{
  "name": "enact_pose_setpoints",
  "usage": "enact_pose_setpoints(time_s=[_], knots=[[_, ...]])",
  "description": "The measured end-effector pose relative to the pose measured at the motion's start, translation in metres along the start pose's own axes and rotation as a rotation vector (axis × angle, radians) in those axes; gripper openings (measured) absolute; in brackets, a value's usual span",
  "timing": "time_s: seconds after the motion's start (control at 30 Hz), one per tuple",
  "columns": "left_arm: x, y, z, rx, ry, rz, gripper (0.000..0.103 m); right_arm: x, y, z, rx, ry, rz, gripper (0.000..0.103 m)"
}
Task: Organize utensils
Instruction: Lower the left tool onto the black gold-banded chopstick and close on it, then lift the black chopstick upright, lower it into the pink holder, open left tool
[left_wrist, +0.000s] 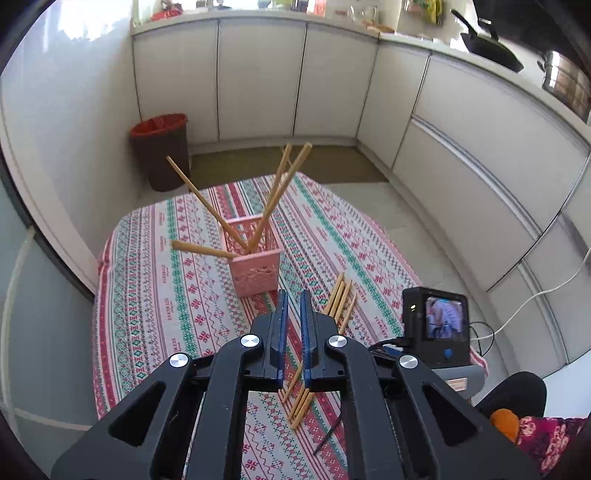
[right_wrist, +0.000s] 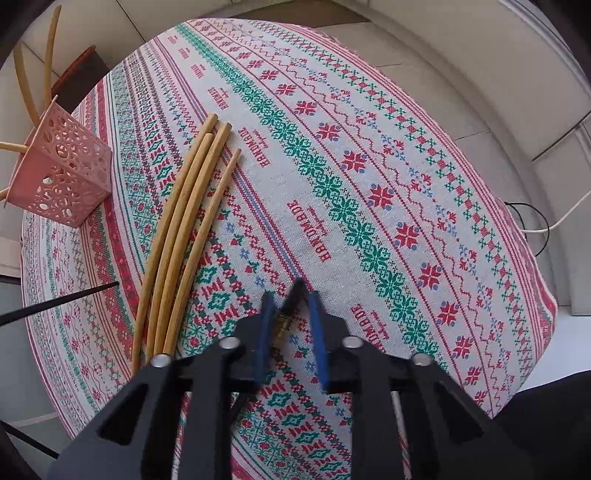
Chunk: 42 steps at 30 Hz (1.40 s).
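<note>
Where the right claw (right_wrist: 291, 304) sits low in the right wrist frame, its blue-padded fingers (right_wrist: 266, 325) are pinched on a thin dark stick with a brass-coloured band, a black chopstick (right_wrist: 291, 299) by the look of it, whose tip pokes out just past the pads over the cloth. Just left of that claw, four bamboo chopsticks (right_wrist: 181, 229) lie side by side on the counter (right_wrist: 369, 166), smooth and pale yellow, fanning slightly at their far ends. Another slim black stick (right_wrist: 59, 302) lies flat at the left edge of the frame. The counter is covered in a woven cloth of red, green and blue cross-stitch bands.

Over in the left wrist frame, the left claw (left_wrist: 293, 306) hangs above the cloth with its blue pads a narrow gap apart and nothing between them. Beyond its tips, centre frame, stands the pink holder (left_wrist: 255, 266), a square plastic basket with lacy perforated walls. Four bamboo chopsticks in the holder (left_wrist: 273, 199) lean out of it at splayed angles. At upper left, on the floor past the counter, a dark bin (left_wrist: 162, 151) with a red liner stands against glossy white cabinet doors (left_wrist: 258, 81).
</note>
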<state>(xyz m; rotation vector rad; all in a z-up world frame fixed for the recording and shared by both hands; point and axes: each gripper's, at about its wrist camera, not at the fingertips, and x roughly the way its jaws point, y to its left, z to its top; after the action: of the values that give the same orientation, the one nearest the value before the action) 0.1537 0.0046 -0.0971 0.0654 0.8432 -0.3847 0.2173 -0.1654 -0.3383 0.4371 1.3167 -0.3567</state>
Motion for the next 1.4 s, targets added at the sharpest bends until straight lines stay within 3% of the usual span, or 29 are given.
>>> enact_pose_setpoints(time_s=[0.13, 0.33, 0.4, 0.5, 0.63, 0.73, 0.9, 1.0, 1.07, 1.1, 1.17, 1.27, 1.4], knots=[[-0.017, -0.001, 0.001, -0.005, -0.033, -0.010, 0.006, 0.001, 0.001, 0.003, 0.023, -0.039, 0.000, 0.007], [-0.020, -0.001, -0.006, -0.018, -0.002, -0.051, 0.006, -0.031, -0.027, -0.004, 0.013, -0.113, 0.101, 0.007], [0.002, 0.008, -0.015, -0.044, 0.095, -0.049, 0.007, -0.049, -0.036, -0.006, 0.001, -0.153, 0.135, 0.007], [0.059, 0.024, -0.035, -0.068, 0.313, -0.017, 0.007, -0.072, -0.051, -0.006, -0.011, -0.196, 0.192, 0.007], [0.135, 0.037, -0.068, -0.068, 0.546, 0.063, 0.015, -0.082, -0.056, -0.006, 0.000, -0.184, 0.249, 0.007], [0.166, 0.037, -0.078, -0.043, 0.619, 0.095, 0.018, -0.084, -0.061, -0.012, -0.003, -0.164, 0.272, 0.007], [0.190, 0.035, -0.085, -0.021, 0.658, 0.110, 0.021, -0.089, -0.058, -0.017, -0.023, -0.172, 0.283, 0.007], [0.194, 0.034, -0.087, 0.019, 0.604, 0.124, 0.023, -0.097, -0.059, -0.017, -0.039, -0.187, 0.298, 0.007], [0.191, 0.032, -0.090, 0.042, 0.584, 0.126, 0.019, -0.102, -0.059, -0.018, -0.047, -0.198, 0.308, 0.007], [0.189, 0.031, -0.091, 0.043, 0.579, 0.122, 0.010, -0.105, -0.059, -0.018, -0.052, -0.203, 0.314, 0.007], [0.177, 0.027, -0.095, 0.045, 0.557, 0.119, 0.007, -0.113, -0.059, -0.021, -0.071, -0.212, 0.329, 0.007], [0.136, 0.023, -0.098, 0.032, 0.484, 0.104, 0.004, -0.126, -0.055, -0.027, -0.106, -0.235, 0.344, 0.007], [0.068, 0.018, -0.089, 0.002, 0.322, 0.073, 0.004, -0.149, -0.049, -0.034, -0.166, -0.274, 0.362, 0.007]])
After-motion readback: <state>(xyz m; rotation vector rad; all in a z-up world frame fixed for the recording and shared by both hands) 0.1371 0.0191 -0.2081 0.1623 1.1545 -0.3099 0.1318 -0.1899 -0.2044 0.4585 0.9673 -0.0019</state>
